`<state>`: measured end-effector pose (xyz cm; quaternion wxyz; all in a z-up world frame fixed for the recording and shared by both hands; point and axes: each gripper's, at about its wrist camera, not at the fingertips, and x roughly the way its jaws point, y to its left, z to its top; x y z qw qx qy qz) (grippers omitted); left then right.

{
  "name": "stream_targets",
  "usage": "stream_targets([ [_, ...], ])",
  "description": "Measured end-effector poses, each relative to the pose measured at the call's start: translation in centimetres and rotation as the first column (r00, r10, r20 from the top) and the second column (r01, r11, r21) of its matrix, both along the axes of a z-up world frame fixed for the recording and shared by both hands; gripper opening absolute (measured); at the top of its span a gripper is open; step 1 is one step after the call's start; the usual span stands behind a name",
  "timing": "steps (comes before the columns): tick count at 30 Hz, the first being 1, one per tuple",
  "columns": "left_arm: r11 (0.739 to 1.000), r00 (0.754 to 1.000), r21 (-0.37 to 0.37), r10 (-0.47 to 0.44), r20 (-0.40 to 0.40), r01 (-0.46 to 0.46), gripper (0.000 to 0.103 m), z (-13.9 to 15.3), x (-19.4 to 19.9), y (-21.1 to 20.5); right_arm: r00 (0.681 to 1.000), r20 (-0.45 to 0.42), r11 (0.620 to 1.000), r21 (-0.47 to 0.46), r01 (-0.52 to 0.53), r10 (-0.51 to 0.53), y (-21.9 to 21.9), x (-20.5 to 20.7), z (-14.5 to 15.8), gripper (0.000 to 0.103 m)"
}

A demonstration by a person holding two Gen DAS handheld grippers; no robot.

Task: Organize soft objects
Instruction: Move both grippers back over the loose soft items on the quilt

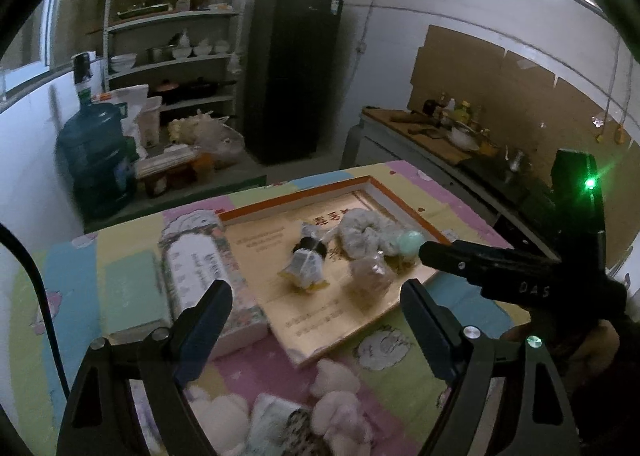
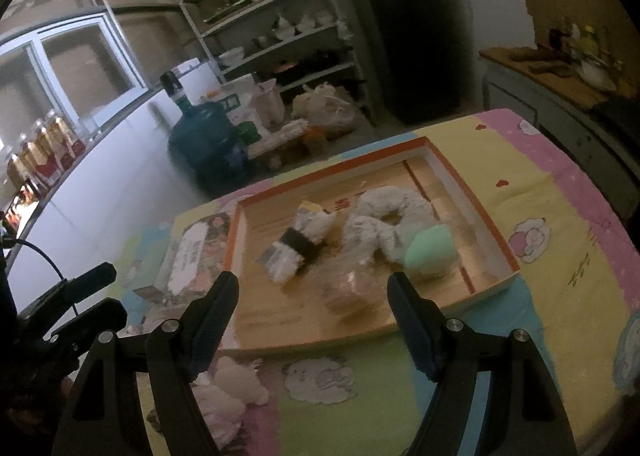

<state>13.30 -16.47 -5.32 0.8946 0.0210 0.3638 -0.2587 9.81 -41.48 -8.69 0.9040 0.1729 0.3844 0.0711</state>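
Observation:
A shallow orange-rimmed box point(image 1: 296, 197) point(image 2: 472, 191) lies on the table. In it are a white plush with a black band point(image 1: 306, 262) point(image 2: 298, 244), a white fluffy ring point(image 1: 362, 234) point(image 2: 384, 215), a mint green sponge point(image 1: 410, 242) point(image 2: 430, 252) and a brownish soft lump point(image 1: 370, 274) point(image 2: 348, 292). Pink and white soft things point(image 1: 340, 408) point(image 2: 228, 396) lie loose on the cloth near me. My left gripper point(image 1: 316, 316) is open and empty above the box's near edge. My right gripper point(image 2: 312, 308) is open and empty over the box's near part; its body shows in the left wrist view point(image 1: 520, 276).
A patterned flat box point(image 1: 208, 276) point(image 2: 192, 256) lies left of the orange box. The table has a pastel cartoon cloth point(image 1: 120, 276). Behind are a blue water jug point(image 1: 96, 151), shelves point(image 1: 176, 35), a dark fridge point(image 1: 292, 71) and a counter point(image 1: 432, 131) at right.

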Motion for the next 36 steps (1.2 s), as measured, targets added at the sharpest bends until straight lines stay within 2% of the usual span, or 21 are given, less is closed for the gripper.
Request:
stream_targets([
  [9, 1.0, 1.0, -0.003, 0.027, 0.012, -0.027, 0.085, 0.4, -2.7, 3.6, 0.999, 0.016, 0.999, 0.013, -0.039, 0.039, 3.7, -1.7, 0.7, 0.078],
  [22, 0.99, 0.99, -0.026, 0.139, 0.009, -0.139, 0.085, 0.7, -5.5, 10.4, 0.992, 0.034, 0.993, -0.003, -0.119, 0.119, 9.7, -3.8, 1.7, 0.078],
  [30, 0.964, 0.965, -0.038, 0.263, -0.008, -0.263, 0.085, 0.1, -6.6, 15.8, 0.982, 0.023, 0.982, -0.03, -0.185, 0.186, 13.3, -4.5, 1.8, 0.078],
  [36, 0.93, 0.931, -0.047, 0.365, -0.021, -0.365, 0.085, -1.1, -7.8, 20.0, 0.97, 0.007, 0.968, -0.065, -0.241, 0.242, 15.8, -4.8, 1.8, 0.078],
])
